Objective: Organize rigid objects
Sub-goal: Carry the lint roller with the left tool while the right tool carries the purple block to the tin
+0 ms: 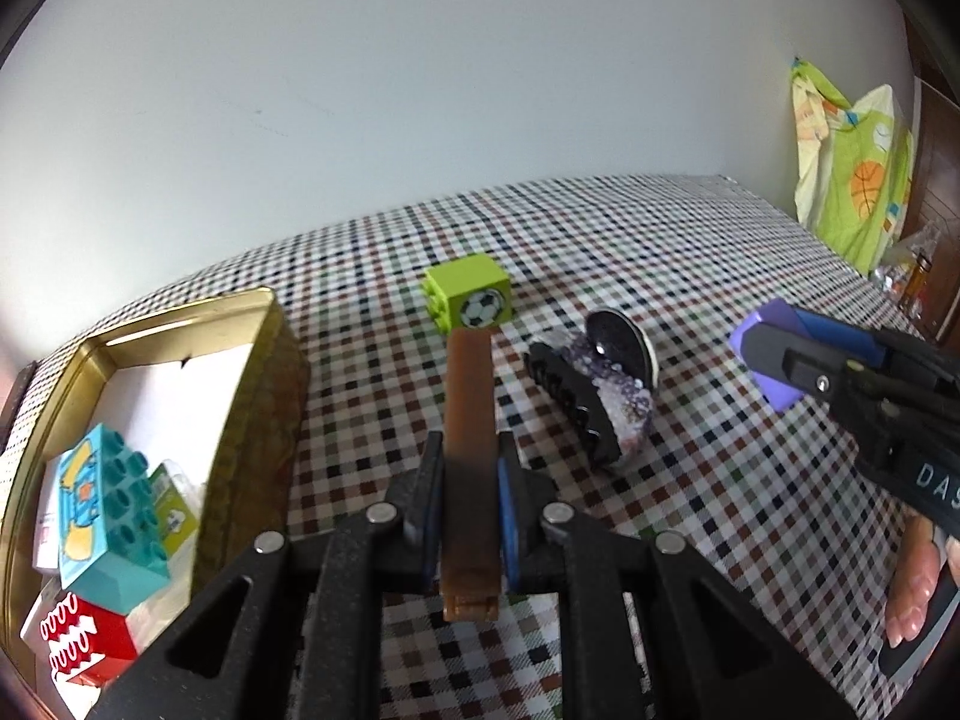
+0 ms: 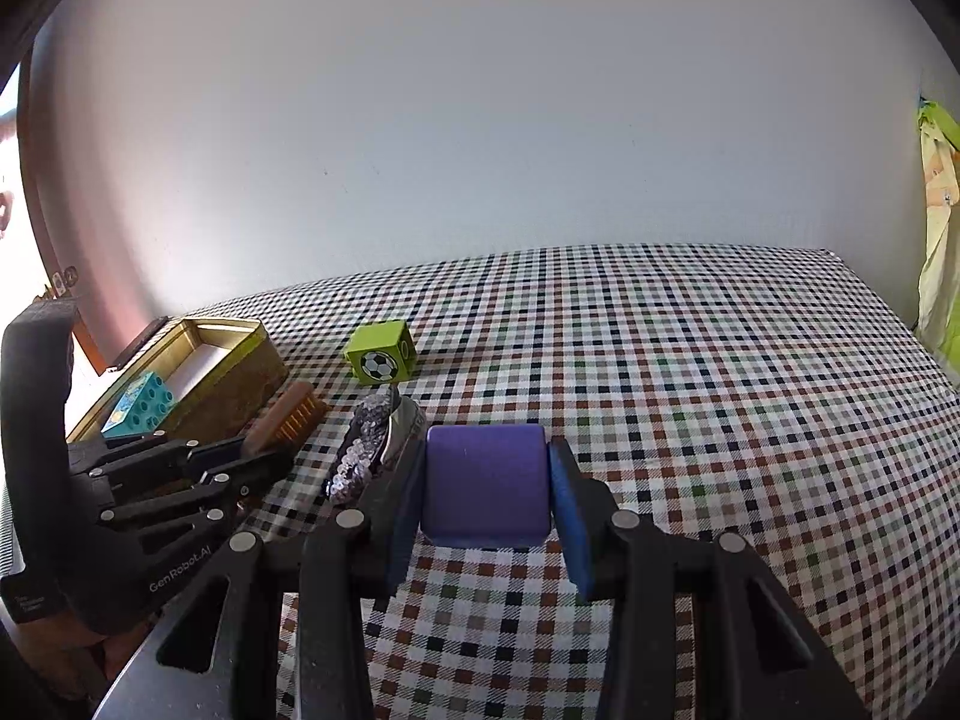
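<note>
Surface: checked tablecloth [image 2: 690, 372] across the table, pale wall behind.
Brown brush: brown brush [image 1: 471, 450] clamped between the narrow fingers of the left gripper [image 1: 470, 480], held above the cloth, just right of the tin.
Purple block: purple block [image 2: 486, 489] squeezed between the blue pads of the right gripper [image 2: 487, 498], off the table.
Gold tin: gold tin [image 1: 252, 384] at the left edge, holding a teal brick [image 1: 111, 510] and a red brick [image 1: 84, 642].
Green cube: green football cube [image 1: 471, 300] resting on the cloth, beyond the brush tip.
Crystal stone: purple crystal stone [image 1: 624, 402] lying between both grippers, touching a black comb-like piece [image 1: 570, 402].
Far right: patterned bag [image 1: 852, 174] hanging by the wall.
</note>
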A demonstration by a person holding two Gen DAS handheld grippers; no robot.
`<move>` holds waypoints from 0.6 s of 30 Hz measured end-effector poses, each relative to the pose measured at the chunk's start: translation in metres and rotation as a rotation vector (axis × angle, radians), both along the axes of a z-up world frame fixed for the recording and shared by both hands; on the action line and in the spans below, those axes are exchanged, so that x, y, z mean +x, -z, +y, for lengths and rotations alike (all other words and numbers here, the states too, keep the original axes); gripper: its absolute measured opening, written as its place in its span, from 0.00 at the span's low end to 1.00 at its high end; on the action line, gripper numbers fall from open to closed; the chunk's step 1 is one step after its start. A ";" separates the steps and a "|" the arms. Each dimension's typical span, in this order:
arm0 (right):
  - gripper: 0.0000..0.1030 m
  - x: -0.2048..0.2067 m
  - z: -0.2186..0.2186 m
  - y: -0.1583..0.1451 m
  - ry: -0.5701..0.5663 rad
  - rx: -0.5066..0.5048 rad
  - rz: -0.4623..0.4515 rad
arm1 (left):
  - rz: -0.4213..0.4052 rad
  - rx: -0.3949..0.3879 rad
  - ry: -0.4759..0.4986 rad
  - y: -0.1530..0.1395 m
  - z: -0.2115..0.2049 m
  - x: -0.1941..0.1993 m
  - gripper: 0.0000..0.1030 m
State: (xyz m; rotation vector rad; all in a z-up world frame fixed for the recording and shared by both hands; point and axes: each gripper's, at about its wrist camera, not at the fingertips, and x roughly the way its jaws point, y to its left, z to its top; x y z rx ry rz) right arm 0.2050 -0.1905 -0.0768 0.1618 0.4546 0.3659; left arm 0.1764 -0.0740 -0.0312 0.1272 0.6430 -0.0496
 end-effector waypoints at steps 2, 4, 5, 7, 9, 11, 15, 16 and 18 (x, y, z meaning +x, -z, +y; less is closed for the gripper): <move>0.41 -0.003 0.003 -0.002 0.001 -0.010 -0.013 | -0.011 -0.005 -0.014 -0.001 0.003 -0.002 0.13; 0.41 -0.006 0.006 -0.003 0.004 -0.020 -0.028 | -0.024 -0.009 -0.025 -0.002 0.006 -0.004 0.13; 0.41 -0.008 0.008 -0.003 0.005 -0.024 -0.037 | -0.030 -0.012 -0.032 -0.003 0.007 -0.005 0.13; 0.41 -0.011 0.010 -0.005 0.007 -0.030 -0.052 | -0.041 -0.016 -0.043 -0.004 0.008 -0.006 0.13; 0.41 -0.013 0.011 -0.005 0.010 -0.030 -0.061 | -0.054 -0.014 -0.060 -0.005 0.009 -0.009 0.13; 0.41 -0.014 0.012 -0.006 0.013 -0.030 -0.068 | -0.060 -0.019 -0.066 -0.006 0.010 -0.011 0.13; 0.41 -0.017 0.014 -0.007 0.018 -0.038 -0.087 | -0.073 -0.034 -0.070 -0.007 0.012 -0.015 0.13; 0.41 -0.017 0.015 -0.008 0.018 -0.042 -0.091 | -0.080 -0.037 -0.072 -0.007 0.012 -0.017 0.13; 0.41 -0.019 0.016 -0.008 0.018 -0.046 -0.097 | -0.094 -0.040 -0.076 -0.008 0.013 -0.021 0.13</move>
